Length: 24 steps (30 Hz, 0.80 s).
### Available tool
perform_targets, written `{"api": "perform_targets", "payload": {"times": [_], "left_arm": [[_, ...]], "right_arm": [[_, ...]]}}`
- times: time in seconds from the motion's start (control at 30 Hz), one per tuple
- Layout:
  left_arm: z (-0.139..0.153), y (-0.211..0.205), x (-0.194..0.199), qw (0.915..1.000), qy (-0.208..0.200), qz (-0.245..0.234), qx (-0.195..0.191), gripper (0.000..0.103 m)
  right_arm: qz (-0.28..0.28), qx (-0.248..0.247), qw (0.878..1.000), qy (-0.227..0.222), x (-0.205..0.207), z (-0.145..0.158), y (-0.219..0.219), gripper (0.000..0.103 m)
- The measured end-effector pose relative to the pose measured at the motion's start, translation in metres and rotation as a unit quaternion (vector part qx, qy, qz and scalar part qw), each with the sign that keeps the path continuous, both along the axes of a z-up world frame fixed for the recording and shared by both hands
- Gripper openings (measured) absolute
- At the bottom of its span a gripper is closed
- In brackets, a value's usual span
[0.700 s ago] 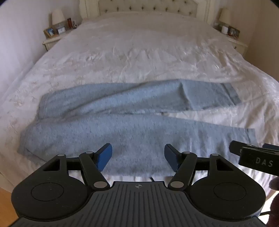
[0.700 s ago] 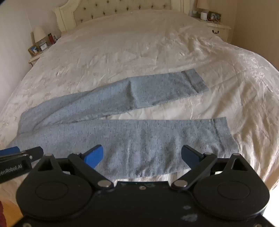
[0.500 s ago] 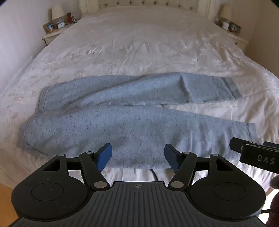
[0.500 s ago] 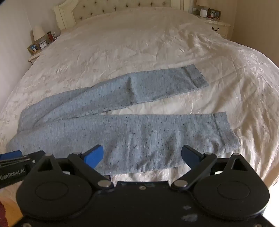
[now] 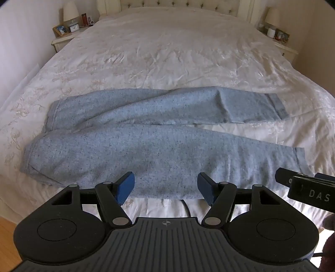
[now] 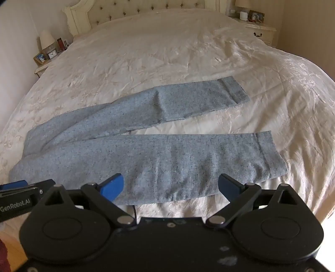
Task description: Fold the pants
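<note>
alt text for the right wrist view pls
Grey pants lie spread flat across a white bed, waist at left, legs apart. The right gripper is open above the near leg's edge, holding nothing; the left gripper shows at lower left.

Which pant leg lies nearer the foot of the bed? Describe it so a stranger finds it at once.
Start at the big white bed with the tufted headboard. Across its near end lie blue-grey pants, waistband to the left. The nearer leg runs flat and straight along the bed's near edge, unlike the far leg, which angles away and carries a crease midway.
</note>
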<state>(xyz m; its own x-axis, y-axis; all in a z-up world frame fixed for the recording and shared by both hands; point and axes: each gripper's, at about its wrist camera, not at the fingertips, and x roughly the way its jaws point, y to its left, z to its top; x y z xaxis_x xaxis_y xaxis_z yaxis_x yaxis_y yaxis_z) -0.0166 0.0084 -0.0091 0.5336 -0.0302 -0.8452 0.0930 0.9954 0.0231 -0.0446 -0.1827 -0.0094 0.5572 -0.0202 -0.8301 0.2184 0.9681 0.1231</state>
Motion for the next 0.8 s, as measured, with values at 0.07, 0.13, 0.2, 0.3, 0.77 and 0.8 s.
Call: {"api": "perform_targets", "payload": {"times": [0.07, 0.13, 0.2, 0.3, 0.77, 0.8], "left_arm": [[-0.0003, -0.0001, -0.0003, 1.0000, 0.000, 0.000, 0.000, 0.065], [0.0003, 0.0002, -0.0001, 1.0000, 0.002, 0.000, -0.001, 0.065], [0.0009, 0.0015, -0.0001, 1.0000, 0.002, 0.000, -0.002, 0.065], [0.0010, 0.0017, 0.0002, 1.0000, 0.002, -0.001, -0.002, 0.065], [-0.0011, 0.0048, -0.0024, 1.0000, 0.004, 0.002, -0.004, 0.065], [-0.0011, 0.0051, -0.0023, 1.0000, 0.004, 0.002, -0.004, 0.065]], "right_arm": [[0.002, 0.000, 1.000, 0.002, 0.0010, 0.0022, 0.0014, 0.102], [0.003, 0.002, 1.000, 0.005, 0.0036, 0.0039, 0.0018, 0.102], [0.004, 0.002, 1.000, 0.007, 0.0040, 0.0047, 0.0016, 0.102], [0.004, 0.003, 1.000, 0.006, 0.0034, 0.0062, 0.0011, 0.102], [0.006, 0.005, 1.000, 0.007, 0.0032, 0.0076, 0.0035, 0.102], [0.006, 0.006, 1.000, 0.008, 0.0035, 0.0076, 0.0028, 0.102]]}}
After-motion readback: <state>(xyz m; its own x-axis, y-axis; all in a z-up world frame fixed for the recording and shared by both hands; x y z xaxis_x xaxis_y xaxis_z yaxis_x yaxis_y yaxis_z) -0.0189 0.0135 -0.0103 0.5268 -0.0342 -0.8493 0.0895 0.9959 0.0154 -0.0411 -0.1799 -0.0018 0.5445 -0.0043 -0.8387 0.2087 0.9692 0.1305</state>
